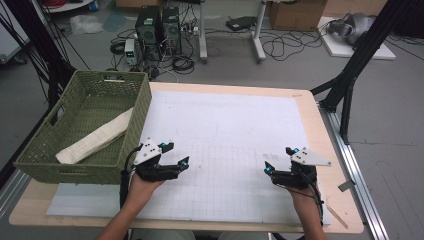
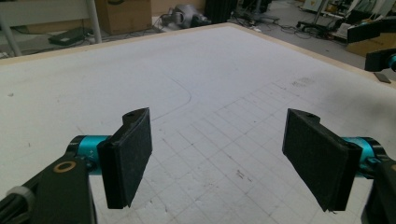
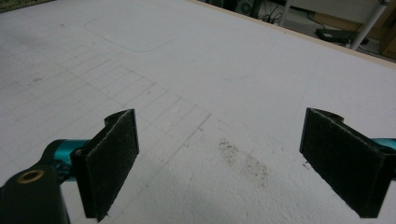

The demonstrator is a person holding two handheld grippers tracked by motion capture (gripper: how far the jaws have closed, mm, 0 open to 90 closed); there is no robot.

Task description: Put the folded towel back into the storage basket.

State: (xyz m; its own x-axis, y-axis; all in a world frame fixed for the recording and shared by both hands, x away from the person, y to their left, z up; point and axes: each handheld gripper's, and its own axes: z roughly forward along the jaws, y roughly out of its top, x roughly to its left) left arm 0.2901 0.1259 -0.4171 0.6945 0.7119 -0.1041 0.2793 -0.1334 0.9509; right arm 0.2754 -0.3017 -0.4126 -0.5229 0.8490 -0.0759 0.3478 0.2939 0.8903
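Both the left tongs [image 1: 177, 154] and right tongs [image 1: 279, 159] are held wide and empty over the bench [image 1: 240, 135]. The rolled cloth [image 1: 95, 137] lies inside the green basket [image 1: 137, 107], left of the left tongs; it should be approached low, jaws straddling the roll.

Around your workspace: table, sheet and floor clutter.

You had a white sheet [image 1: 230, 125] covering most of the wooden table [image 1: 327, 150], with a pencilled grid [image 1: 225, 170] toward 6 o'clock and a rounded outline [image 1: 197, 131] near its middle; a dark smudge [image 3: 243, 158] marked the sheet. On the floor beyond, two computer towers [image 1: 159, 30] stood at 11 o'clock, loose cables [image 1: 287, 45] and white desk legs [image 1: 259, 30] at 12, a cardboard box [image 1: 297, 15] at 1, and a black frame strut [image 1: 357, 55] at 2.
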